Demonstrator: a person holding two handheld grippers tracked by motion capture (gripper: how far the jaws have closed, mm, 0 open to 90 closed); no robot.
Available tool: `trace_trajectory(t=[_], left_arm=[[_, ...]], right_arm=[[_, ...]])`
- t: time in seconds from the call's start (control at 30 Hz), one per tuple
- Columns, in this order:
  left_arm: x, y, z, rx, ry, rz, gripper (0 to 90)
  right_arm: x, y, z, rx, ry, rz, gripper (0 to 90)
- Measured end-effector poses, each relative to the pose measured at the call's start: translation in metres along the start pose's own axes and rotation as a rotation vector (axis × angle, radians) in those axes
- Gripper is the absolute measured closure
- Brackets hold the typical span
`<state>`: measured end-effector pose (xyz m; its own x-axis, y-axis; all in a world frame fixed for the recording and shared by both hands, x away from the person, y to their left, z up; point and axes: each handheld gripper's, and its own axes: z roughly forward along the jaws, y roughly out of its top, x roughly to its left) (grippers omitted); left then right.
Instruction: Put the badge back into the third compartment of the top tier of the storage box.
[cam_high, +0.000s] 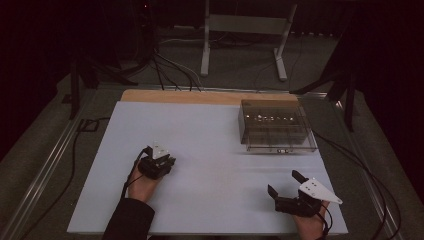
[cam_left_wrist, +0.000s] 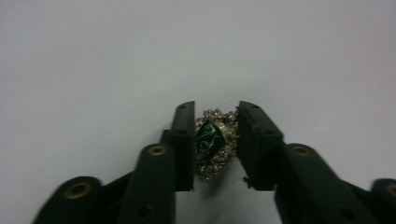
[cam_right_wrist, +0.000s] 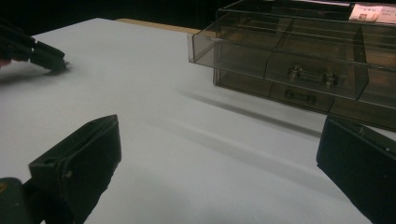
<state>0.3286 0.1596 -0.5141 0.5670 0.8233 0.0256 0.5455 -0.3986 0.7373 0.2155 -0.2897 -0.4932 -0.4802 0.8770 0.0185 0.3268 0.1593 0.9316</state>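
Note:
A small gold-coloured brooch with a green centre (cam_left_wrist: 213, 142) sits between the two black jaws of my left gripper (cam_left_wrist: 215, 125), which is shut on it just over the white table top. In the high view that left gripper (cam_high: 161, 165) is at the table's left middle, pointing down. My right gripper (cam_high: 286, 182) rests near the front right edge, jaws wide apart with nothing between them. A smoky clear drawer box (cam_high: 274, 125) stands at the back right, its top drawer (cam_right_wrist: 280, 65) pulled out toward me. The left gripper (cam_right_wrist: 44, 56) also appears far left in the right gripper view.
The white table sheet (cam_high: 200, 135) covers a wooden board whose far edge (cam_high: 200, 96) shows bare. Cables (cam_high: 165, 70) and a white stand (cam_high: 245, 35) lie on the floor beyond the table. A dark sleeve (cam_high: 129, 220) enters at the bottom left.

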Motion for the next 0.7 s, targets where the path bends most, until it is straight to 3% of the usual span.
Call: trace_trajectory(t=[0.27,0.5,0.7], left_arm=[[0.013,-0.002,-0.011,-0.017,-0.018,-0.068,83.8],[0.016,-0.003,-0.015,-0.016,-0.022,-0.082,88.0],[0.015,-0.005,-0.014,0.005,-0.02,-0.063,87.6]], right_arm=[[0.001,0.0,0.0,0.001,0.003,-0.002,0.0],[0.0,0.0,0.0,0.001,0.004,-0.003,0.0],[0.001,0.0,0.0,0.001,0.006,-0.004,0.0]])
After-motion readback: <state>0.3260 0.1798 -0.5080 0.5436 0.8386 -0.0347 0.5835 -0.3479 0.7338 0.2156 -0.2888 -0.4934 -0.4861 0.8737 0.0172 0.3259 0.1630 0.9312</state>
